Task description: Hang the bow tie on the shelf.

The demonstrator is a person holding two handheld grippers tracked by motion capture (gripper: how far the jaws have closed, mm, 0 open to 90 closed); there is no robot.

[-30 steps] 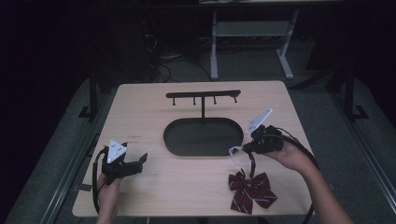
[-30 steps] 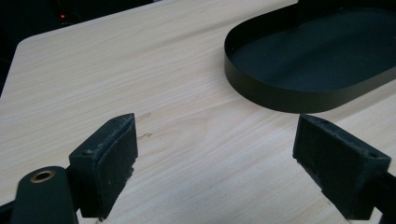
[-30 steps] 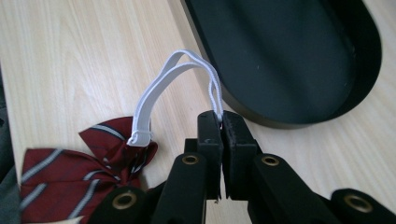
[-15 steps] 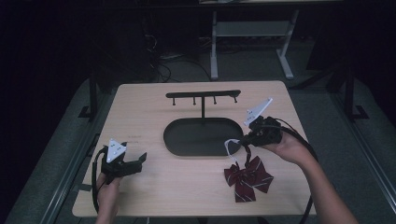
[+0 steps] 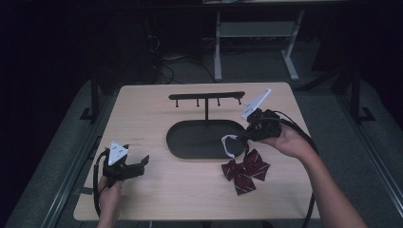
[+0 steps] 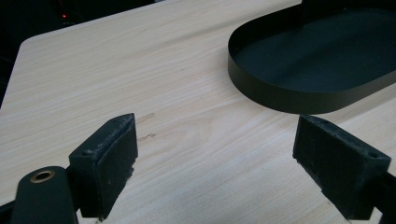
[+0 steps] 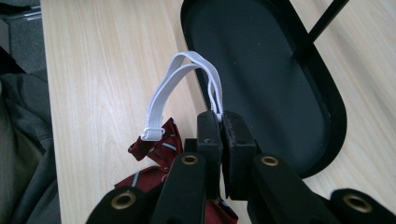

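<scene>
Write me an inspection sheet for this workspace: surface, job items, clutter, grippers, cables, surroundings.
Surface: light wooden table, bare apart from the items below.
Job's things: black oval tray with a post carrying a hook rail; dark red striped bow tie lying on the table beside the tray's near right end, its white elastic strap pulled up in a loop.
Clutter: nothing seen.
Grippers: left gripper open, jaws wide apart over bare wood, holding nothing; right gripper shut on the strap.
Cables: a black cable trails from the left gripper, another from the right.
Surroundings: dark room, grey floor, a white metal frame behind the table.
</scene>
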